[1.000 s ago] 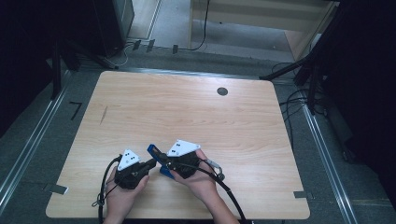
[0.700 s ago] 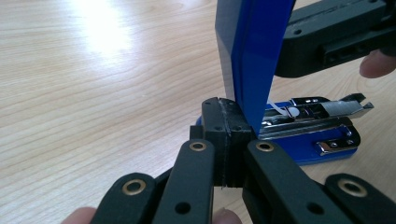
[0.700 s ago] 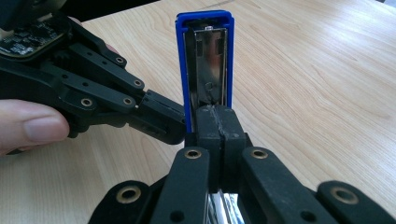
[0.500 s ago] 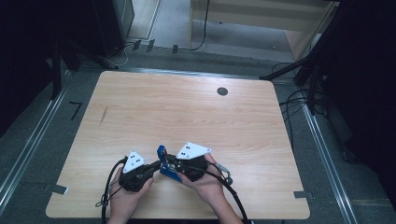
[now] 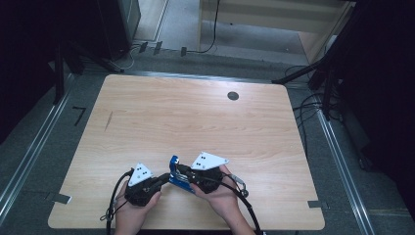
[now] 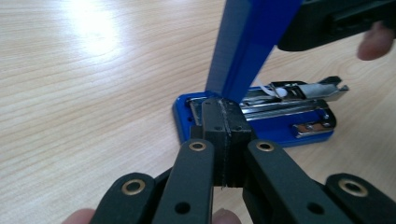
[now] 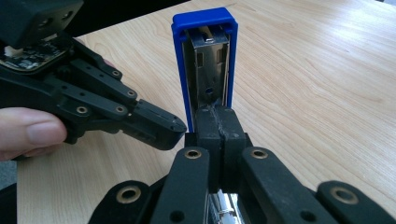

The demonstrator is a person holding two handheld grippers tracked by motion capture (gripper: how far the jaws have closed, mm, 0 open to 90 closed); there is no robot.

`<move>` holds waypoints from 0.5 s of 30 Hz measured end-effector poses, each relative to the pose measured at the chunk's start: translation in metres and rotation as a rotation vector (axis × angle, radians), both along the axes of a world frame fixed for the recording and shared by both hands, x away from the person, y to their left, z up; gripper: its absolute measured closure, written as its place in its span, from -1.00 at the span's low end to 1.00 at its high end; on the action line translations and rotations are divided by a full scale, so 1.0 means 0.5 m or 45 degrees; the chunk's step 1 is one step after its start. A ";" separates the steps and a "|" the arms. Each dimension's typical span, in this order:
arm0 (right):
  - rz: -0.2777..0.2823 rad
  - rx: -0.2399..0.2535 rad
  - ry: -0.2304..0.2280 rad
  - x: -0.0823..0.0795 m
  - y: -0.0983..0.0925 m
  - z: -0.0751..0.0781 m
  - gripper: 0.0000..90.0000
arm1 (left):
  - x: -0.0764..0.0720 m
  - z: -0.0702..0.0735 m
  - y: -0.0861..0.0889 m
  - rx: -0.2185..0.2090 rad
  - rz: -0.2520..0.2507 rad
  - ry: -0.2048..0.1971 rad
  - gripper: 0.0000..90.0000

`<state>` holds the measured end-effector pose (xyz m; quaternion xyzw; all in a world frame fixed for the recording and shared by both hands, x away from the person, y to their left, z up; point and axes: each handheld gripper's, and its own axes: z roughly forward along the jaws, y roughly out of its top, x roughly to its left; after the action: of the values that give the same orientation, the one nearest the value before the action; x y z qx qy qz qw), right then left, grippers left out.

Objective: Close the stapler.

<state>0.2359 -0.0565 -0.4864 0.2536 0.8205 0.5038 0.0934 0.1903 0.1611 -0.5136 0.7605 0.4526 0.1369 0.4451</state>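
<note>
A blue stapler [image 5: 176,176] lies open near the table's front edge. Its base [image 6: 280,128] and metal magazine [image 6: 289,95] rest flat on the wood. The blue lid [image 7: 205,28] stands upright and shows its metal inside. My left gripper [image 6: 223,116] is shut with nothing between its jaws, its tips at the hinge end of the base. My right gripper [image 7: 217,121] is also shut on nothing; its tips touch the foot of the raised lid, above the magazine. In the high view the left gripper [image 5: 164,177] and right gripper [image 5: 185,171] meet at the stapler from either side.
The wooden table [image 5: 195,122] has a black round grommet [image 5: 233,96] at the back and a short dark mark [image 5: 108,120] at the left. Cables [image 5: 313,105] lie on the floor to the right. The front edge is close behind the hands.
Both hands have shifted a little toward the front edge, the right one slightly rightward. The stapler's lid has swung up from the base.
</note>
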 end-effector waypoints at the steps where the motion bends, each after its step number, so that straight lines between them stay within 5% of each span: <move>1: 0.000 0.004 0.001 0.000 -0.001 0.000 1.00 | -0.003 0.000 -0.002 0.005 -0.007 0.002 1.00; 15: -0.013 0.038 0.006 -0.004 -0.015 0.003 1.00 | 0.000 -0.029 -0.051 0.024 -0.133 0.021 1.00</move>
<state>0.2337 -0.0640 -0.4848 0.2604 0.8117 0.5149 0.0903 0.1905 0.1357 -0.5282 0.7883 0.4146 0.1118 0.4406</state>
